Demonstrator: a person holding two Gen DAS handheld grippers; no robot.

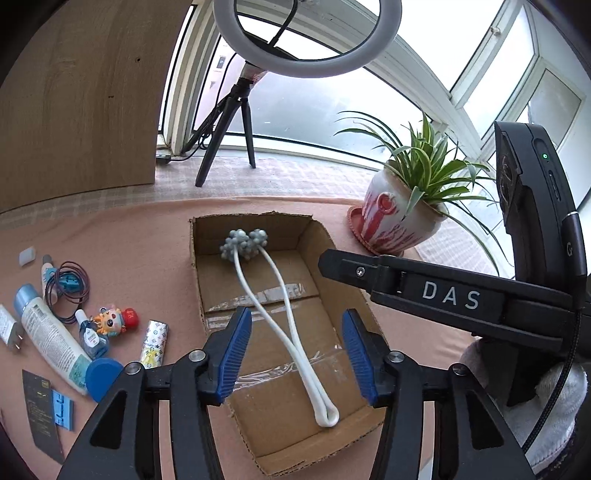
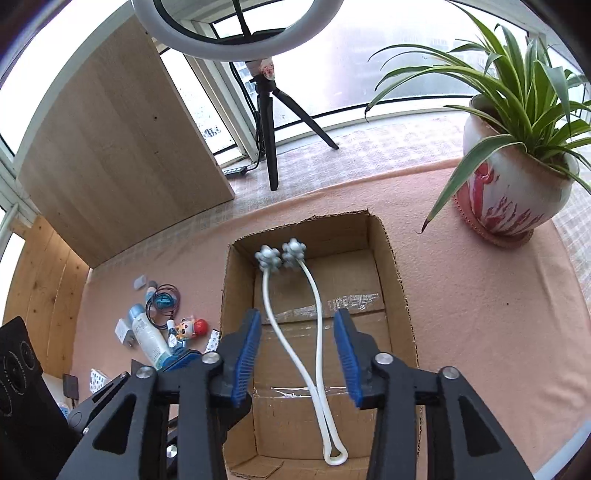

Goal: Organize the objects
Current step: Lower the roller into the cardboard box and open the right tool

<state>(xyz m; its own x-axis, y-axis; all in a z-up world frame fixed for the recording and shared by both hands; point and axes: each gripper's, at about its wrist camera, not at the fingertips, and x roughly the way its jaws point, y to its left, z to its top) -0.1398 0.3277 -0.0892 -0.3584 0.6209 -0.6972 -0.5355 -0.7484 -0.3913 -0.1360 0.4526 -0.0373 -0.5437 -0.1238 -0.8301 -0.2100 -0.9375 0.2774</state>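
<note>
Pink tablecloth (image 1: 147, 236), massager (image 1: 273, 317) below parted tools (image 1: 295, 354)

We see a potted spider plant (image 2: 517, 192) on the pink-clothed surface (image 2: 480, 314), and a ring light (image 1: 306, 37) on its tripod (image 1: 236, 122) by the window (image 1: 332, 103).

Both my wrist cams look steeply down, close over the box (image 1: 266, 280) (image 2: 317, 295); shared: box, plant (image 1: 417, 177) (image 2: 517, 110), ring light (image 1: 306, 37) (image 2: 236, 29).
</note>
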